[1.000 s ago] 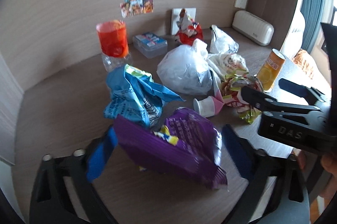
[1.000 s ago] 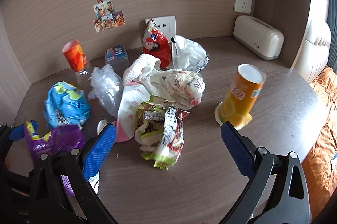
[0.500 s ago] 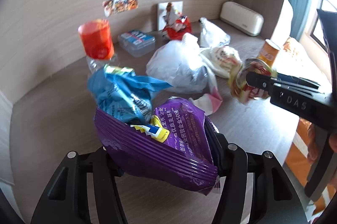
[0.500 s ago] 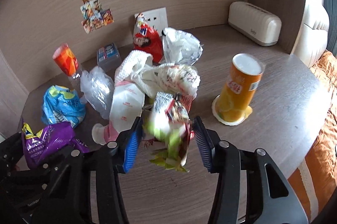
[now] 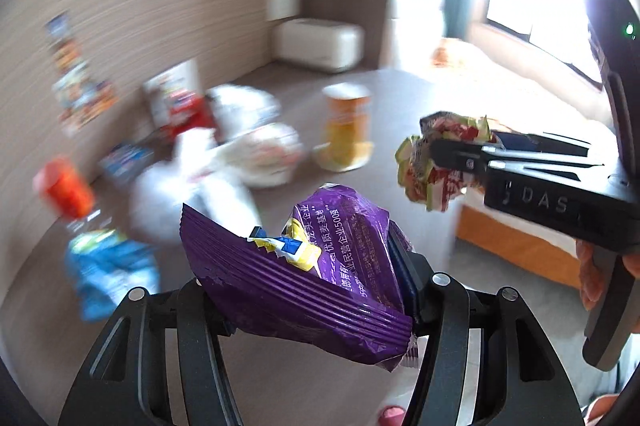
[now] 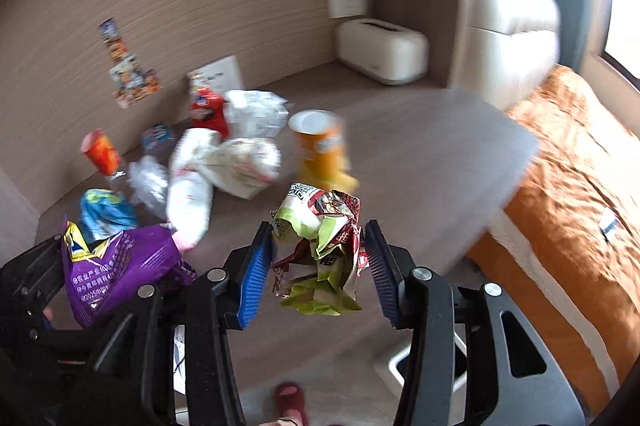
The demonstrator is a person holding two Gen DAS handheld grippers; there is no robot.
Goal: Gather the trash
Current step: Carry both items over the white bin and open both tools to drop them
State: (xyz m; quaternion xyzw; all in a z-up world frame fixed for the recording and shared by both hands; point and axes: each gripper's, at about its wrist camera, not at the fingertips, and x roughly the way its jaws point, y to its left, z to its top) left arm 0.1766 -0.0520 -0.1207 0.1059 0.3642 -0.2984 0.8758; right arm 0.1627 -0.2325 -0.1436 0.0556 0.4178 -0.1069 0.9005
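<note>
Purple snack bag (image 5: pixel 304 278) clenched crosswise in left hand-held gripper (image 5: pixel 312 290), clear of the surface (image 6: pixel 420 154). Crumpled green-red wrapper (image 6: pixel 320 246) pinched between the right hand-held gripper's (image 6: pixel 318 262) blue pads (image 6: pixel 252 274). One piece each, probably for one trip. Other litter and orange can (image 6: pixel 320 146) remain at 11 o'clock.

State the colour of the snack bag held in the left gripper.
Purple, with a yellow and blue torn strip; the snack bag shows best in the left wrist view.
</note>
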